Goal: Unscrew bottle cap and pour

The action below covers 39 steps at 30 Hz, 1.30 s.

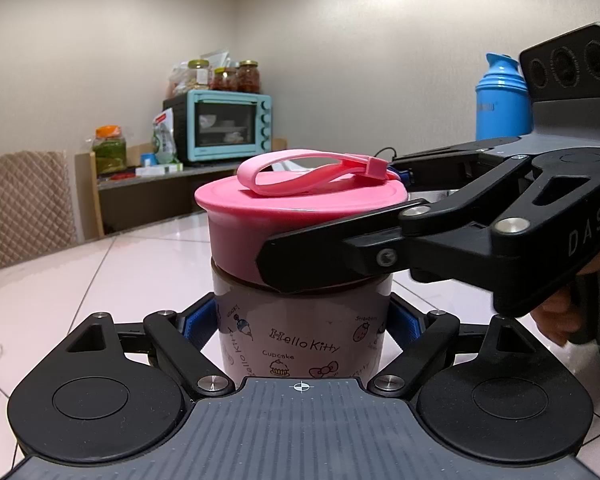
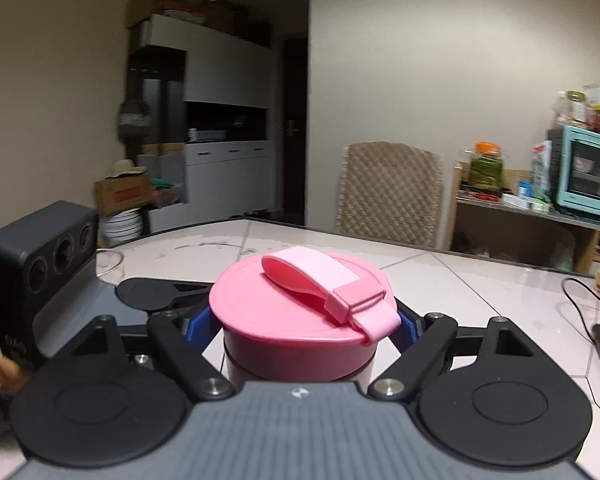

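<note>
Landmark: the Hello Kitty bottle [image 1: 300, 332], standing upright on the white tiled worktop [image 1: 80, 280]. Left of it and low, the left hand-held gripper [image 1: 302, 326] pinches the bottle's printed body, 1 blue pad [image 1: 196, 326] on each side, touching. On top of the bottle sits the pink cap [image 1: 284, 216], still seated, with its strap loop folded flat across it. Right of the bottle, the right hand-held gripper [image 2: 304, 330] comes in level and is closed around the cap's skirt; the left wrist view shows 1 black finger [image 1: 332, 256] lying across the cap's lower edge. Step in hand, by my read: loosening the cap. To do it well, keep the left grip firm and low so the body can't spin, twist the right about the bottle's upright axis, no tilting or prying. Risk: pads slipping on the smooth cap; squeeze squarely. Background oven and jars are well behind the bottle.
</note>
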### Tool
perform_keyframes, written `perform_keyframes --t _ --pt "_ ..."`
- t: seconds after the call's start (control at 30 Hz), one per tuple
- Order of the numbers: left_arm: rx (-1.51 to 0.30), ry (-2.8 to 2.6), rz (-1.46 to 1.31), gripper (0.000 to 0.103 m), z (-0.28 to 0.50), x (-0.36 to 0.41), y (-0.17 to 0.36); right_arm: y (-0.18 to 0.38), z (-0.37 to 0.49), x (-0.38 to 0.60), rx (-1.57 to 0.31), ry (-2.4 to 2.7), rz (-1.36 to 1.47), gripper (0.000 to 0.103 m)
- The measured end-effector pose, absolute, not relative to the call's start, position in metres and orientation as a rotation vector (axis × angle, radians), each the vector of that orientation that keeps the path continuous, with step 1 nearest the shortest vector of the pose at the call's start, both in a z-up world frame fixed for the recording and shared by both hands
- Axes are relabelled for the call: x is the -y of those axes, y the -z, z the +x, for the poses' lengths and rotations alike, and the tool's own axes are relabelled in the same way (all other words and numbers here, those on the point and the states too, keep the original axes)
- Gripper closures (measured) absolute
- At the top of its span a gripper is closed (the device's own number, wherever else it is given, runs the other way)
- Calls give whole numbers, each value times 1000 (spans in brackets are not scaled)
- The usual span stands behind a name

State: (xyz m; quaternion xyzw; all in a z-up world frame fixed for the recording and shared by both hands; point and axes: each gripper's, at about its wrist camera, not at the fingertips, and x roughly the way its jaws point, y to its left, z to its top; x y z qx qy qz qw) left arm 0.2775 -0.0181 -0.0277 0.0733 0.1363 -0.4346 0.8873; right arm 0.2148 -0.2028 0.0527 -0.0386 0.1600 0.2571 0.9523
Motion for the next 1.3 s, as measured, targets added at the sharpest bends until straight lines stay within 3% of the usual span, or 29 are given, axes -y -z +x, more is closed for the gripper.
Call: perform_keyframes --t 0.73,0.83,0.9,1.3 --pt "-283 903 154 13 277 22 26 -68 243 240 -313 -879 -152 18" --pt "-283 904 154 13 276 23 27 -72 238 236 -314 -845 -159 15" --pt "-283 904 154 13 278 23 26 -74 234 233 -299 -813 -161 6" --pt "-282 904 154 13 279 23 27 -78 201 219 -307 -585 -114 3"
